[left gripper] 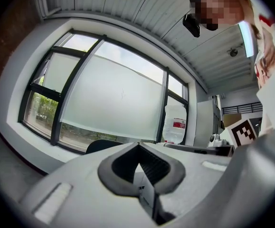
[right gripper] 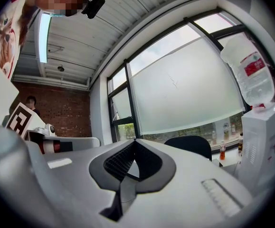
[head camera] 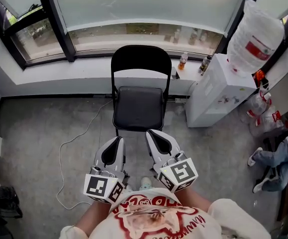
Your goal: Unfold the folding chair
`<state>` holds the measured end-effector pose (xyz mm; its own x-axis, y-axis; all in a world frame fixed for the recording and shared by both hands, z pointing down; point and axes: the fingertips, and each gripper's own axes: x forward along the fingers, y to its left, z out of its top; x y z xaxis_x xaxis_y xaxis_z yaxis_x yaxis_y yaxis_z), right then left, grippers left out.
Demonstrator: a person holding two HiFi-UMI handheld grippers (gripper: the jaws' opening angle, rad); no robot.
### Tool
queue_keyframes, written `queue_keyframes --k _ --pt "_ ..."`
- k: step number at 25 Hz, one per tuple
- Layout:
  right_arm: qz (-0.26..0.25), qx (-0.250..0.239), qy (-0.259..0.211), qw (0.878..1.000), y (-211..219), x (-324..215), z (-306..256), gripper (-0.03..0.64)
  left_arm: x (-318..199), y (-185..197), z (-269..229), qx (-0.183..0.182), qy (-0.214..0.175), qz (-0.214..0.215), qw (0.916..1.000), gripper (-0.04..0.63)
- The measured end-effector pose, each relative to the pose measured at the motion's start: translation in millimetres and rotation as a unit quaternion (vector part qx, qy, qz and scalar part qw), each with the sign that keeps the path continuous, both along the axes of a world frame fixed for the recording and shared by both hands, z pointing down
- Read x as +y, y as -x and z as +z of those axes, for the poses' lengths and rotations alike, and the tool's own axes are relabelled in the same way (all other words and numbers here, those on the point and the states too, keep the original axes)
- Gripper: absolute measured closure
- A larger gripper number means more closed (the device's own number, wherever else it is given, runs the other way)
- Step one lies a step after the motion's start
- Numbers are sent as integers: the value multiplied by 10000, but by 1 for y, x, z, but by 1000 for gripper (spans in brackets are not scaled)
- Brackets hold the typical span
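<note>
In front of the window, a black folding chair [head camera: 139, 106] stands on the grey floor [head camera: 44, 128], already opened out, its seat flat and its backrest upright toward the window sill [head camera: 84, 68]. The left gripper [head camera: 118, 139] and the right gripper [head camera: 151, 132] are side by side close to the person's body, both pointing level at the chair and just short of the front edge of its seat, touching nothing. Each gripper's own view shows its jaws pressed together at the tips with nothing between them. To the right of the chair, a white water dispenser [head camera: 213, 91] carries a big clear water bottle [head camera: 253, 36] upside down. A small orange bottle [head camera: 183, 60] stands on the sill behind the chair. A white cable [head camera: 76, 138] trails across the floor to the left of the chair. A seated person's legs [head camera: 273, 158] show at the right edge.
</note>
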<state>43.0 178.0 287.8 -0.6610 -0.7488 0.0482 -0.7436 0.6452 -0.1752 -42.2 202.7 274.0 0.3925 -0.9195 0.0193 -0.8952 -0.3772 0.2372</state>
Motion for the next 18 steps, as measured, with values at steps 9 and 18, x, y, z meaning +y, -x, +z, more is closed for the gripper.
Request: queue_keyframes --k 9,18 --pt "141 82 85 9998 32 53 5 594 59 32 0 118 -22 123 9999 594" --pt "386 63 60 9992 86 167 7 594 160 92 17 173 127 183 9996 594"
